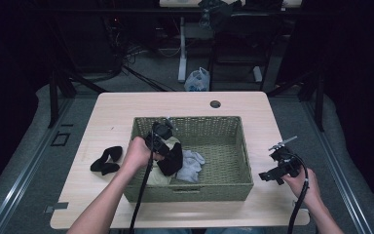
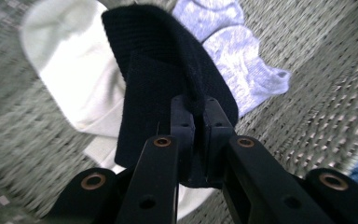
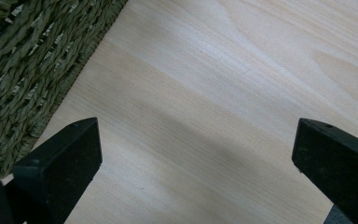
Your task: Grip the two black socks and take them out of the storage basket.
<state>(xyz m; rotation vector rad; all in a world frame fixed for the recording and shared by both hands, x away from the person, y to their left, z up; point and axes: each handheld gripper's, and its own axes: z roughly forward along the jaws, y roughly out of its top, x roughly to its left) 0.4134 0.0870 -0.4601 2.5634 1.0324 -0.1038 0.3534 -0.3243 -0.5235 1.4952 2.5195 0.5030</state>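
Black sock (image 2: 168,79) in L gripper (image 2: 196,112) jaws

The wooden table (image 1: 253,105) bears a woven basket (image 1: 243,165) and black sock (image 1: 107,160)

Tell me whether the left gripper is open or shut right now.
Shut. The left gripper's jaws pinch a fold of the black sock, hanging over the basket.

A black sock (image 2: 168,60) hung pinched in the left gripper (image 2: 195,108) over the woven green basket (image 1: 233,146), draped across a white sock (image 2: 74,70) at its nine o'clock, a grey sock (image 2: 242,56) at three o'clock, and another black sock (image 1: 107,160) lay on the table beyond the basket's nine o'clock side
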